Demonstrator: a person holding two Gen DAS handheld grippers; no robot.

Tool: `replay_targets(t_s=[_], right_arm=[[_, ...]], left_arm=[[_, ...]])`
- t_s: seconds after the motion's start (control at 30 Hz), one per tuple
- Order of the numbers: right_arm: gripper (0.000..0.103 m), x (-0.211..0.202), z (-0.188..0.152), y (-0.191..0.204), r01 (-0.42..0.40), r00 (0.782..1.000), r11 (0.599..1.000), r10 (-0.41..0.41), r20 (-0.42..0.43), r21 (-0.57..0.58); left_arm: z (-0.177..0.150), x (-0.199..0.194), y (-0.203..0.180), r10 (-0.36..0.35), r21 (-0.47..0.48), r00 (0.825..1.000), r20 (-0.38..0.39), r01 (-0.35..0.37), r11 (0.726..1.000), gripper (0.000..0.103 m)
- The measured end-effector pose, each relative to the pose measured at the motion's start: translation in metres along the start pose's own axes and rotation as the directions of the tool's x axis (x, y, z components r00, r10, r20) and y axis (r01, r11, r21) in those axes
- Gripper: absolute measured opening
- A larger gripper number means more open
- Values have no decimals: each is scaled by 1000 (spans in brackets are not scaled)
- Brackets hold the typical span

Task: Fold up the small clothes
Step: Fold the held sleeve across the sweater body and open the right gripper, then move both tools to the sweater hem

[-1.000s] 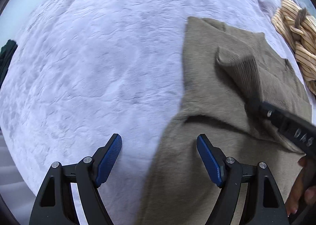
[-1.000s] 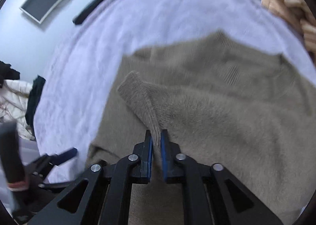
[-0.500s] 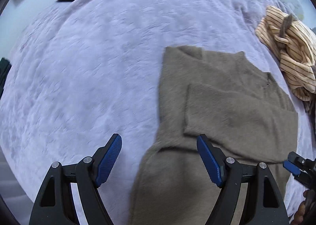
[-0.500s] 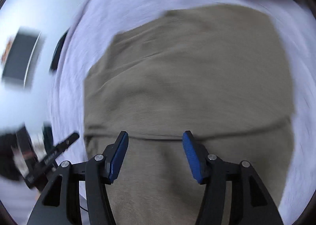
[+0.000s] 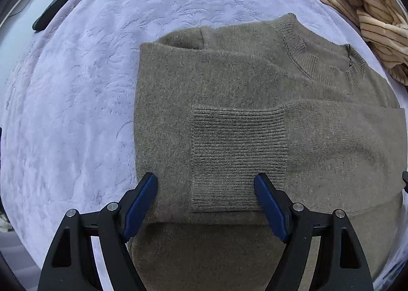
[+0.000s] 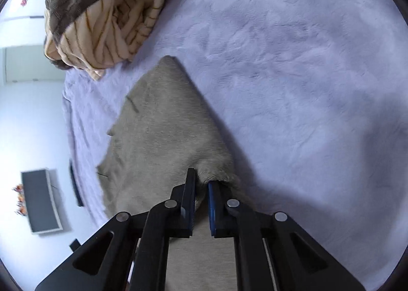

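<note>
Lavender plush bedspread [image 5: 84, 92] carries the olive-brown knit sweater [image 5: 229, 92], sleeves folded in, ahead of your released left jaws [image 5: 205, 199]. Your right jaws [image 6: 201, 189] grasp its edge; next, fold it over.

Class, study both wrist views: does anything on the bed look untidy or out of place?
Yes. Beyond the partly folded brown sweater, a striped garment lies crumpled in a heap on the lilac blanket, not laid flat.

Sweater [image 5: 242, 92]: olive knit cloth, fuzzy matt nap, ribbed cuff [image 5: 237, 158] between left claw [image 5: 205, 201] pads. Blanket [image 5: 89, 74] left of claw: lilac plush, embossed. Striped garment [image 6: 107, 23]: soft fleece. Claw arms matt black plastic, blue rubbery pads, bright metal pins.
</note>
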State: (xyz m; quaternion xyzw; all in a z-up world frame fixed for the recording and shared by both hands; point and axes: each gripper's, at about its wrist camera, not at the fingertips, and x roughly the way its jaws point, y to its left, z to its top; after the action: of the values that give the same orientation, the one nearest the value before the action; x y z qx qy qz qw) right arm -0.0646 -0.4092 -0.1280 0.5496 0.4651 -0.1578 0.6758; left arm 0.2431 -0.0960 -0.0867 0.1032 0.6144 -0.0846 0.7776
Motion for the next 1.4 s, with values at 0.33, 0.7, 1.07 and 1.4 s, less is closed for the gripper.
replay_targets(t_s=[0.33,0.7,1.07,1.4], right_arm=[[32,-7,-16,15,101,991,978,-115,-72,-181],[40,-15,-66,33,188,963,894,-250,-103,-406],[54,-15,-113,27,197,937,865,-305,-172,-461],[62,-35,-126,4,219,925,865,-331,-184,-452]], left_arm=[[-6,-14,10,13,-31,1000,-9,-14,999,83],[-48,-31,19,17,-6,996,-82,-18,1000,83],[-93,-55,-3,-33,40,994,-108,38,998,83],[-145,-91,-32,-46,74,992,-118,55,996,83]])
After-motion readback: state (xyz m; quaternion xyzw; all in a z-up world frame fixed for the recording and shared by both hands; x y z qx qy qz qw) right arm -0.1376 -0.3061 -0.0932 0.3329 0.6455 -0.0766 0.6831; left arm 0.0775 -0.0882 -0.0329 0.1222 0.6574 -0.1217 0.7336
